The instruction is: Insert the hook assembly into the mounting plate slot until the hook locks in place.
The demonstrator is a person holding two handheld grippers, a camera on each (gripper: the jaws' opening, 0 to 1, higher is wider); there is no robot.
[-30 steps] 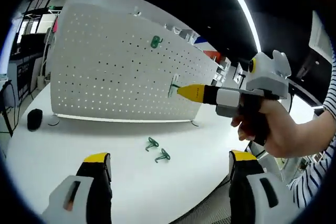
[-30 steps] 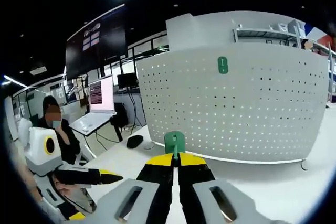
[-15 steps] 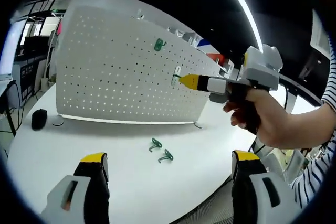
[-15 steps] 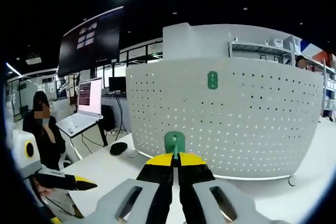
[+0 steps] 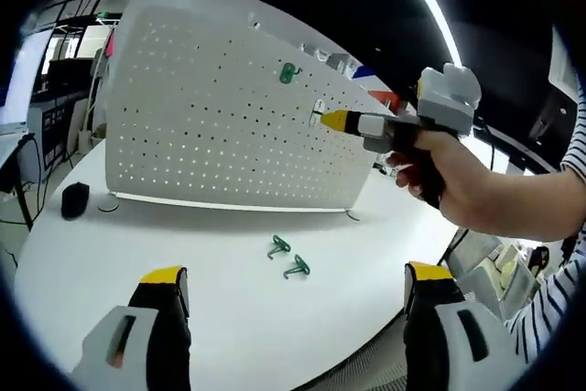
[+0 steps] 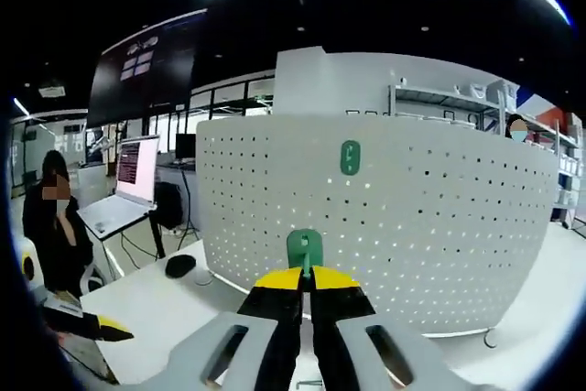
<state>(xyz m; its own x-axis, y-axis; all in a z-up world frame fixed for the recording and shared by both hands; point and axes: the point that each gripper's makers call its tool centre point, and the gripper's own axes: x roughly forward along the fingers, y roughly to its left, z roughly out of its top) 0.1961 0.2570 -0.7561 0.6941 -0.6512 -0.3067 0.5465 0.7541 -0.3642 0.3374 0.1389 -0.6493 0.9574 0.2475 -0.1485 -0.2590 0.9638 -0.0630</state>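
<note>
right claw [image 6: 305, 292] pinched shut on green hook [image 6: 304, 250], held by its flat tab before pegboard [image 6: 412, 208] | left claw [image 5: 288, 295] gaped empty over surface [image 5: 137, 235] | I judged hook light, stiff, slip-prone; grip the tab

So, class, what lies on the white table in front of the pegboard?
Two loose green hooks lie on the white table, before the pegboard; a black mouse sits aside. Their undersides are hidden.

Bright overhead strip light [image 5: 430, 16] — dark ceiling, sharp centre, fisheye-warped edges.
</note>
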